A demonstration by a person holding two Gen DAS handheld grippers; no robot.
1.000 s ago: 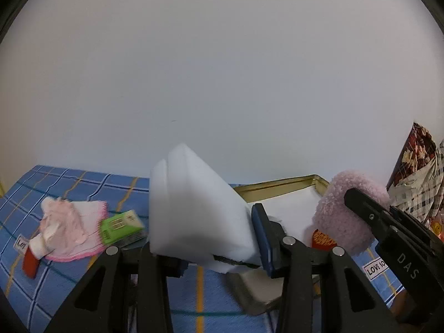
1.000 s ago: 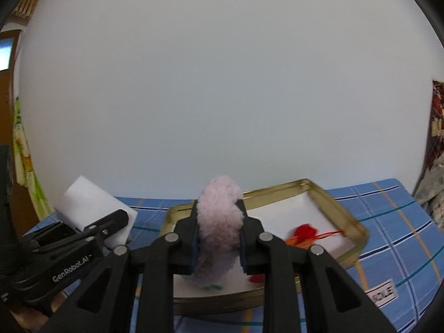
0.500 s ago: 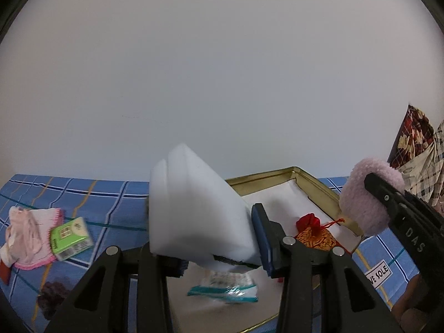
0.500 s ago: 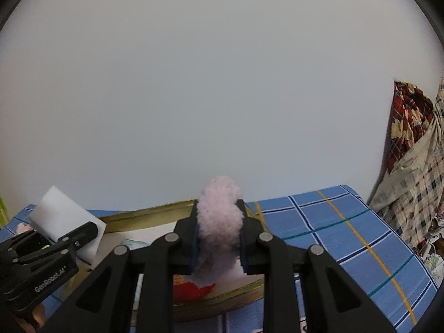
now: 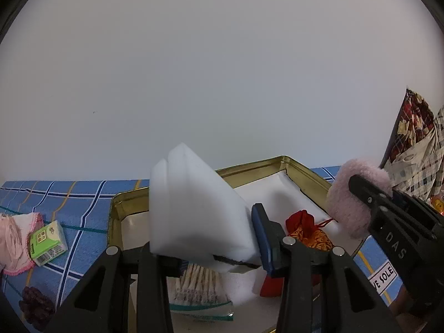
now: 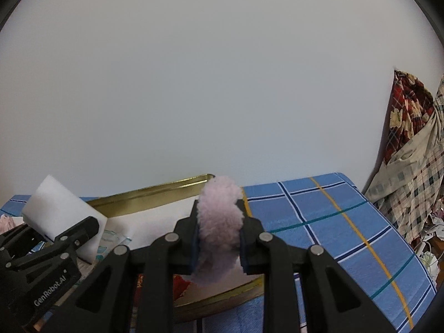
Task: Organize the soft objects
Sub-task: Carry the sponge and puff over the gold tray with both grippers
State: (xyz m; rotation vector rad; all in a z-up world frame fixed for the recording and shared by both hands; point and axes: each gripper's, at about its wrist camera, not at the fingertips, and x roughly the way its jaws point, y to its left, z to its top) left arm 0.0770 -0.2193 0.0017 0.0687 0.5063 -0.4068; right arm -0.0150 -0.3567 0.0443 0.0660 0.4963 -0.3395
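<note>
My left gripper (image 5: pixel 211 236) is shut on a white foam sponge block (image 5: pixel 191 211) and holds it above the gold tin tray (image 5: pixel 249 166). My right gripper (image 6: pixel 219 236) is shut on a fluffy pink puff (image 6: pixel 219 216), held over the tray's right rim (image 6: pixel 244 285); the puff also shows in the left wrist view (image 5: pixel 352 197). Inside the tray lie a red and gold pouch (image 5: pixel 308 230) and a bag of cotton swabs (image 5: pixel 199 285). The sponge shows at the left of the right wrist view (image 6: pixel 58 208).
The tray sits on a blue checked cloth (image 6: pixel 333 222). To its left lie a green tissue pack (image 5: pixel 47 238), a pink cloth (image 5: pixel 11 238) and a dark maroon item (image 5: pixel 36 305). Patterned fabric (image 6: pixel 410 149) hangs at the right. A white wall stands behind.
Both grippers have swung over the tray with their loads. The tray's inside, with pouch and swab bag, has come into view under the sponge; the puff has moved toward the tray's right edge.
</note>
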